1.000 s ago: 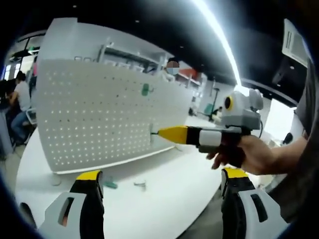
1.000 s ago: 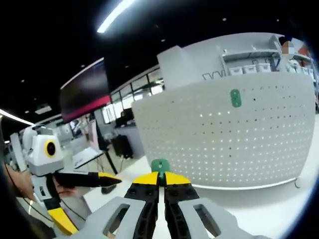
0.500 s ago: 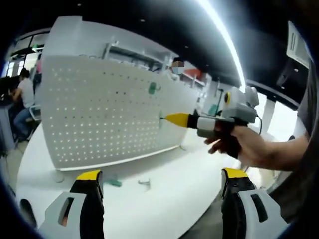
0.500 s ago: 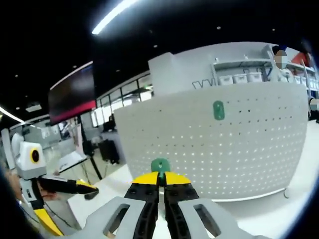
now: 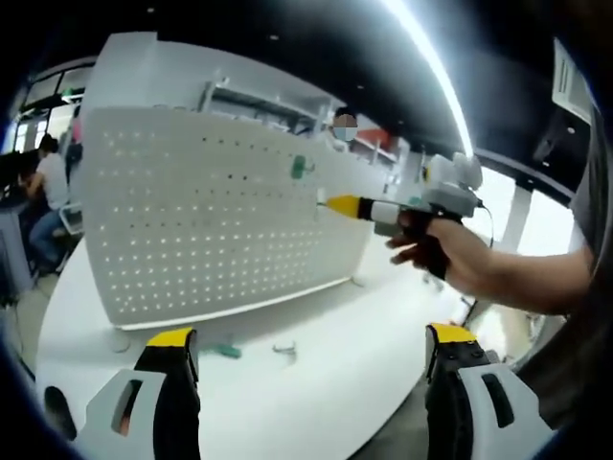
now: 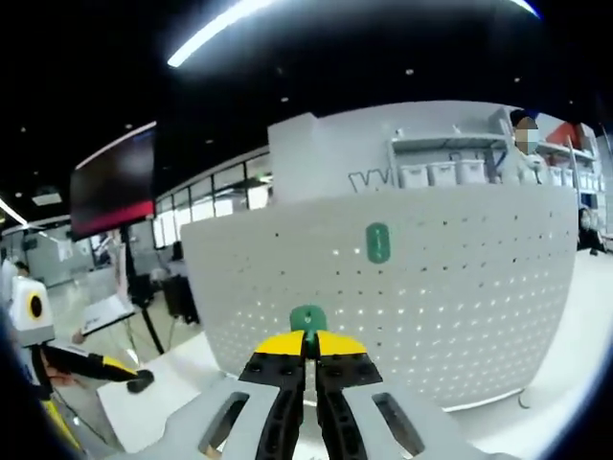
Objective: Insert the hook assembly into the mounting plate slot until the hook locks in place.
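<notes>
While the right gripper pinches a green hook between its pressed-together jaws, the white pegboard stands upright ahead of them on the white counter, another green hook already hung above the jaw tips; the left gripper has its jaws spread wide, holding nothing, with small parts lying on the counter between them

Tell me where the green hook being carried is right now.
In the right gripper view, the green hook is pinched at the tips of the right tongs, bottom centre, in front of the white pegboard and below the hook already mounted.
</notes>
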`<state>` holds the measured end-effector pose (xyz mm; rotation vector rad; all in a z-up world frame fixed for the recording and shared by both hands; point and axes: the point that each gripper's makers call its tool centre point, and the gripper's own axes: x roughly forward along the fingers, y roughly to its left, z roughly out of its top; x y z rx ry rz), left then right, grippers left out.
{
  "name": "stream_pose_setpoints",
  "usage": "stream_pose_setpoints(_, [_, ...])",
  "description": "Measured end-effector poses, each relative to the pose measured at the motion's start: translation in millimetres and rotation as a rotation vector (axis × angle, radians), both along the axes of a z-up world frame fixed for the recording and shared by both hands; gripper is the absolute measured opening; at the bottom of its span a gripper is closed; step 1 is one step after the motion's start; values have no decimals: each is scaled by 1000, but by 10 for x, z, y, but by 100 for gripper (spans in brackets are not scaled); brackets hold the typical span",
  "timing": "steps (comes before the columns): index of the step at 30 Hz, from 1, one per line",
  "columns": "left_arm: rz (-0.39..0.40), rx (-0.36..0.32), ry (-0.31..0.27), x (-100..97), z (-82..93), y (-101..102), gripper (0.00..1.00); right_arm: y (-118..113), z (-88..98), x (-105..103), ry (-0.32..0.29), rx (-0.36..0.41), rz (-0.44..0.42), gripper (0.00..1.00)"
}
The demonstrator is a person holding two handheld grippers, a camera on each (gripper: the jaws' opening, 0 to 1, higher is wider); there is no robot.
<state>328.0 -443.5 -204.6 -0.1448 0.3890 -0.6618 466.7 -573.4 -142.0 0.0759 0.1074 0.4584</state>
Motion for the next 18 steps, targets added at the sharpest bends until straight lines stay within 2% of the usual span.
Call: stream_pose_setpoints(18, [15, 17, 7, 19, -32, 73, 100, -397, 121, 404, -60, -32, -111, 0])
